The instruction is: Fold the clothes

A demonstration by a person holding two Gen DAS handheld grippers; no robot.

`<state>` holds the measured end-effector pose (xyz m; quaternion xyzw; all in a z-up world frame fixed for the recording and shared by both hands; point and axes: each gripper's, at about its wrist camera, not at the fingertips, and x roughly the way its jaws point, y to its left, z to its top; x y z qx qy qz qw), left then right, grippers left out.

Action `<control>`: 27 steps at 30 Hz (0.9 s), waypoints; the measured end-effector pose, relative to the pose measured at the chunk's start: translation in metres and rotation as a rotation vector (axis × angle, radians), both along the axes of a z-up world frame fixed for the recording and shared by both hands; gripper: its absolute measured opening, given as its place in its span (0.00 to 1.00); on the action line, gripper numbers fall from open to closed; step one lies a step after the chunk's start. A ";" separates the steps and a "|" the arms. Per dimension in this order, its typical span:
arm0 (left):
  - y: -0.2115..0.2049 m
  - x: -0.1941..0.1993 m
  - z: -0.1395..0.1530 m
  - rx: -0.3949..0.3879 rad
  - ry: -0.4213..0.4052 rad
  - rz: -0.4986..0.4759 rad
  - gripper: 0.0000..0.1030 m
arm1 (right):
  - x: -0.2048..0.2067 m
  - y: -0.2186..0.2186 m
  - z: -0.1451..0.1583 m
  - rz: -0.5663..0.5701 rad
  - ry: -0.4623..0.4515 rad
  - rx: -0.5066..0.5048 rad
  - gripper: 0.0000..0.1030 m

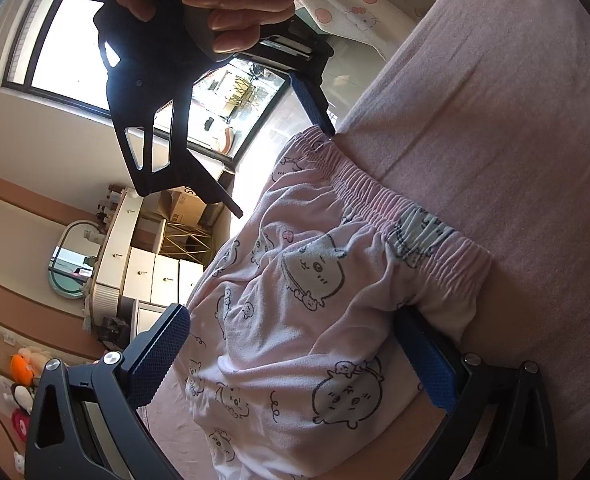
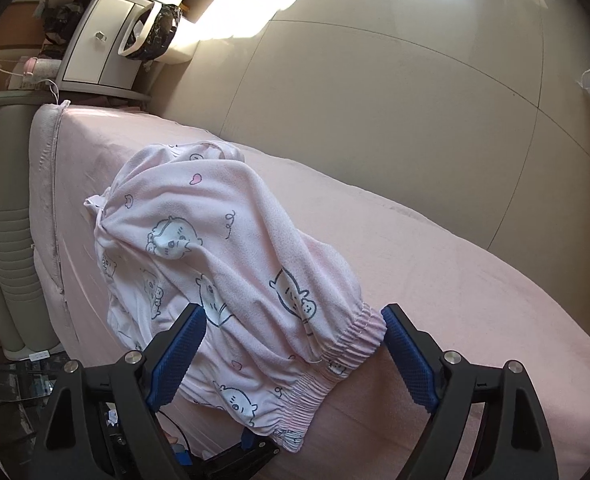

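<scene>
Pink bed [image 2: 435, 280] fills the room's near side, sheet [image 1: 495, 100] smooth, pale floor [image 2: 375, 100] beyond its edge. On it lies the pair of pink pyjama shorts [image 2: 231, 264], cartoon animals all over, bunched and humped up rather than flat, near the bed's corner.

Right claw [image 2: 293, 356] is over the waistband end [image 2: 347, 344], pointing steeply down. Its blue pads [image 2: 177, 356] stand wide apart, one on each side of the gathered elastic, cloth between them, and neither pad is pressing on it as far as I can see.

Left claw [image 1: 295, 364] sits at the other side, jaws also spread wide, the shorts [image 1: 295, 300] bulging between the pads [image 1: 157, 354]. The right-hand pad lies against the cloth under the waistband [image 1: 375, 196], but no pinch. From here the right claw [image 1: 279, 160] shows above, a hand [image 1: 215, 0] wrapped round its grip, one fingertip at the far end of the elastic.
</scene>
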<state>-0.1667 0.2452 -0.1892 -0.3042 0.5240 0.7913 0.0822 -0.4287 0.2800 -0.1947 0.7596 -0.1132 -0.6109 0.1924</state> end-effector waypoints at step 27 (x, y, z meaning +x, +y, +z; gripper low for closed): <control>-0.046 -0.039 0.030 0.536 -0.456 0.148 0.24 | -0.023 -0.028 -0.010 0.114 -0.032 0.091 0.63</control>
